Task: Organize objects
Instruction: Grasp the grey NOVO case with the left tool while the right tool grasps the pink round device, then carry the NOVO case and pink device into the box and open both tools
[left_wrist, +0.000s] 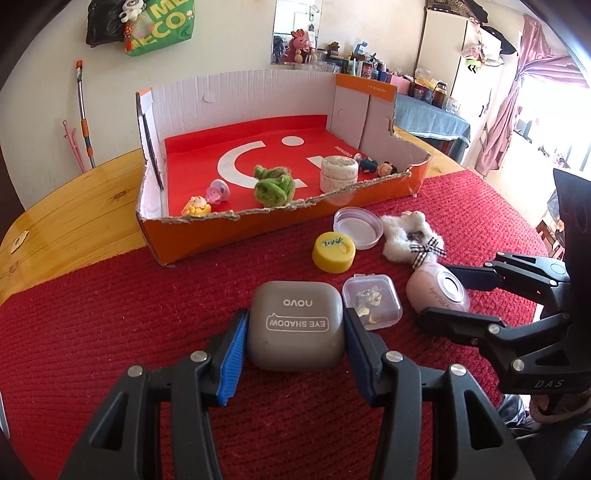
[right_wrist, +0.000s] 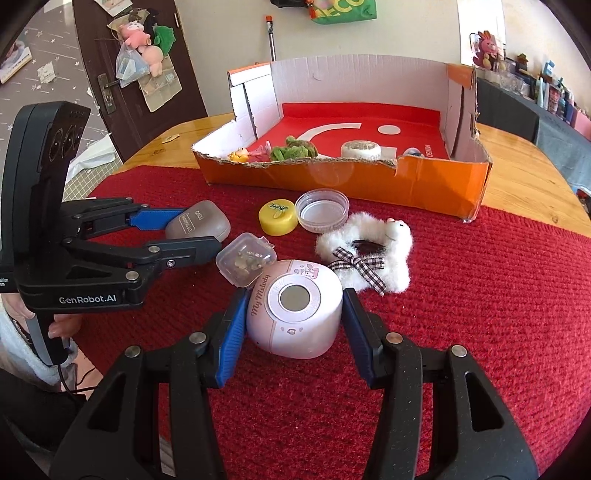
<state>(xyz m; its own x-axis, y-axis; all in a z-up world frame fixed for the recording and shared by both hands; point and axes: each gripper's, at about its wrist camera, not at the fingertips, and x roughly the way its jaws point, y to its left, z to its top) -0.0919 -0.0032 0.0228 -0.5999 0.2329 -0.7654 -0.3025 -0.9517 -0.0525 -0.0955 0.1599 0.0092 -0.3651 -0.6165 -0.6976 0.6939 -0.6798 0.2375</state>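
The left tongs (left_wrist: 295, 328) straddle a grey eyeshadow case (left_wrist: 294, 324) lying on the red mat (left_wrist: 110, 332). Both blue pads (left_wrist: 232, 354) sit right against its sides, though the left wrist view does not settle whether they press it. Only that view lets the case's lettering be read and shows two small dolls (left_wrist: 376, 167) in the far corner of the orange cardboard box (left_wrist: 280, 229).

The right wrist view shows the right tongs (right_wrist: 293, 314) spread around a pink My Melody case (right_wrist: 295, 314). The left pad touches it and the right pad stands just clear. From there the left tongs (right_wrist: 192, 232) appear side-on at the grey case, and the person's hand (right_wrist: 59, 328) shows on the handle.

A small clear box (right_wrist: 245, 264) lies between the two cases. A yellow cap (right_wrist: 277, 218), a clear lid (right_wrist: 322, 209) and a white fluffy scrunchie (right_wrist: 365, 254) lie nearer the box on the tabletop (right_wrist: 528, 184).
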